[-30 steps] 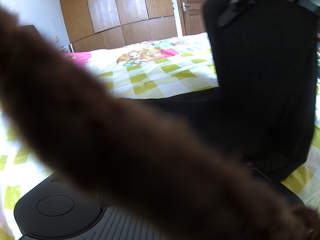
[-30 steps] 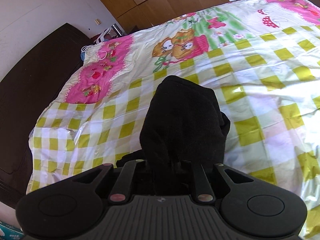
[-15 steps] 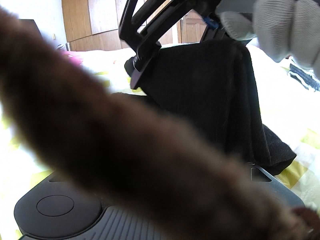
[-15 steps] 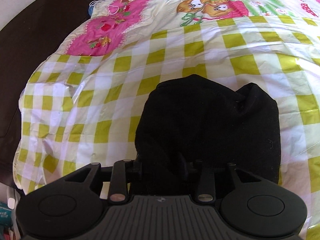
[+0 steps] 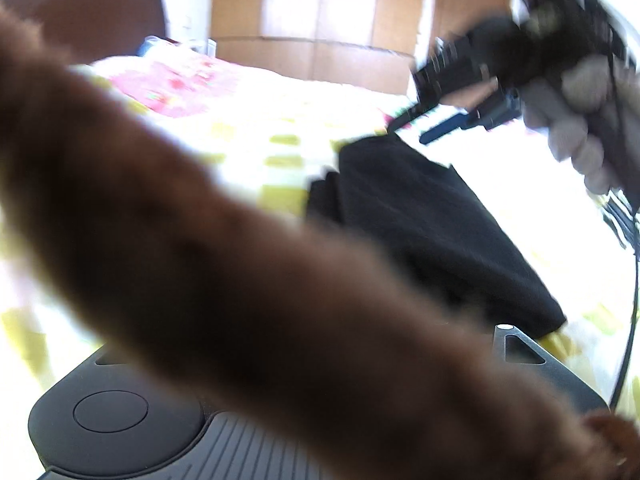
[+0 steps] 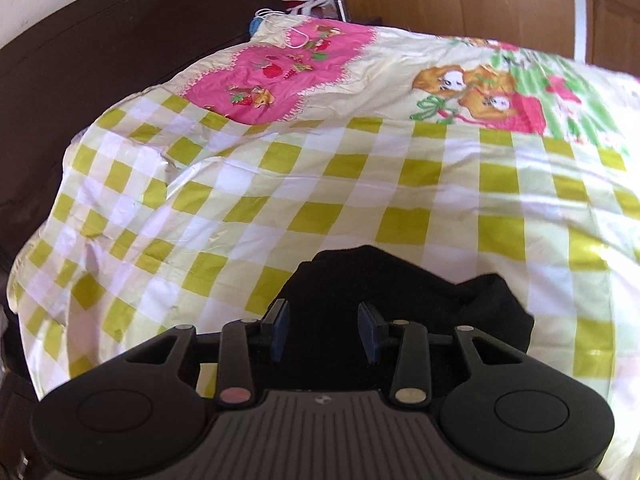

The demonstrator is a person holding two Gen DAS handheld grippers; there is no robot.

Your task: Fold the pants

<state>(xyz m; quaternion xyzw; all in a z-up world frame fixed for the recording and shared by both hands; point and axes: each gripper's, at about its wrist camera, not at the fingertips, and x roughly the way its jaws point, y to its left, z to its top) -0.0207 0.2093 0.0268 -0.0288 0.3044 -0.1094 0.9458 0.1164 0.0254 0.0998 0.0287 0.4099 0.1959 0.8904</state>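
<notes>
Now the pants [image 6: 400,292] lie bunched in a dark heap on the bed [image 6: 360,184], folded over but untidy, so squaring up seems left. Right hand-held gripper [image 6: 324,330] hovers over them, spread wide and empty; the left's fingers are hidden behind a brown blur. No writing is readable.

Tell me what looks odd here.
A fuzzy brown sleeve lies across the left wrist view and hides the left claw. The black pants lie bunched on the bedspread, under the open right claw.
</notes>
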